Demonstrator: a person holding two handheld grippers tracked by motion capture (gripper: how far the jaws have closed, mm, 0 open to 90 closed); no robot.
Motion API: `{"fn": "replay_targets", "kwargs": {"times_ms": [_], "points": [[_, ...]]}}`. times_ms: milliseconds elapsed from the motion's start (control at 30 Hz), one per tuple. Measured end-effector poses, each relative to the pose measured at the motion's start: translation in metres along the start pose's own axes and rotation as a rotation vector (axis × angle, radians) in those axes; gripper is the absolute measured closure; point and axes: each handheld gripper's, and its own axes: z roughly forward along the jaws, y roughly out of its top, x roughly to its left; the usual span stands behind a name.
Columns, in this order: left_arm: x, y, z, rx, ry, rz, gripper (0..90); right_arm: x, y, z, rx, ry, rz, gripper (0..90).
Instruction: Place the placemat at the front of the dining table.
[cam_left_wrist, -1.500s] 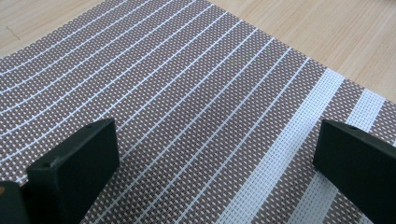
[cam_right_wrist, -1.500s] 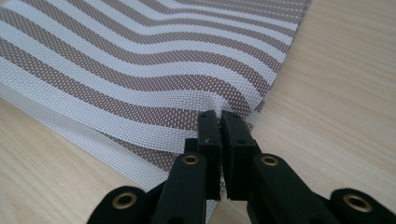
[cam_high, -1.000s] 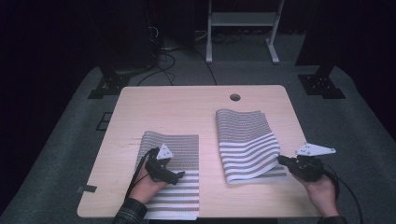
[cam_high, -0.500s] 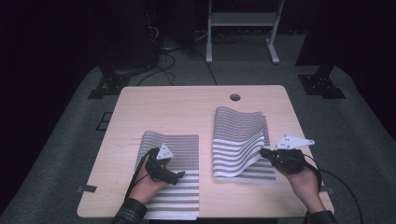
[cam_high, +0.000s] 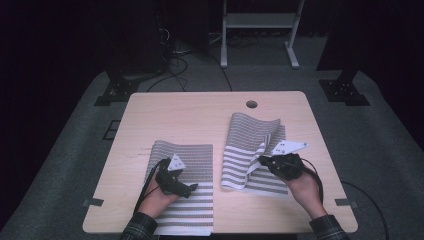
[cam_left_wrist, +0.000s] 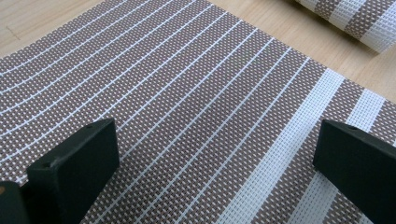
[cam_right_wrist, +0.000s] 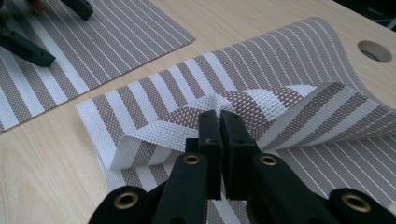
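— Tongs first: how many, and how did they stand?

— Two. On the left, the left gripper (cam_high: 191, 188) had its jaws spread wide over the left placemat (cam_high: 192, 159), holding nothing. Its partner, the right gripper (cam_high: 262, 160), was clamped tight on the edge of the right placemat (cam_high: 248, 131).

— And the mats?

— Two striped ones, side by side on the one table (cam_high: 190, 112), a strip of bare wood between them. The left lay flat, its near edge at the table's front edge. The right had its side edge lifted and folded inward (the far end bowed up too).

— Room to move?

— The table's far half was bare, apart from a round hole (cam_high: 251, 104).

— Hands?

— Both forearms came in from the near edge, the left hand (cam_high: 156, 199) low over its mat, the right hand (cam_high: 301, 186) raised slightly.
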Motion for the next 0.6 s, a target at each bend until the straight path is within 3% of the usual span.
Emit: {"fn": "replay_targets", "kwargs": {"times_ms": [400, 600], "points": [[-0.006, 0.009, -0.001, -0.002, -0.019, 0.002, 0.0, 0.009, 0.018, 0.031, 0.003, 0.048, -0.02, 87.6], [-0.016, 0.025, -0.013, -0.097, -0.059, 0.012, 0.0, 0.016, 0.025, 0.041, -0.002, 0.072, -0.035, 87.6]]}}
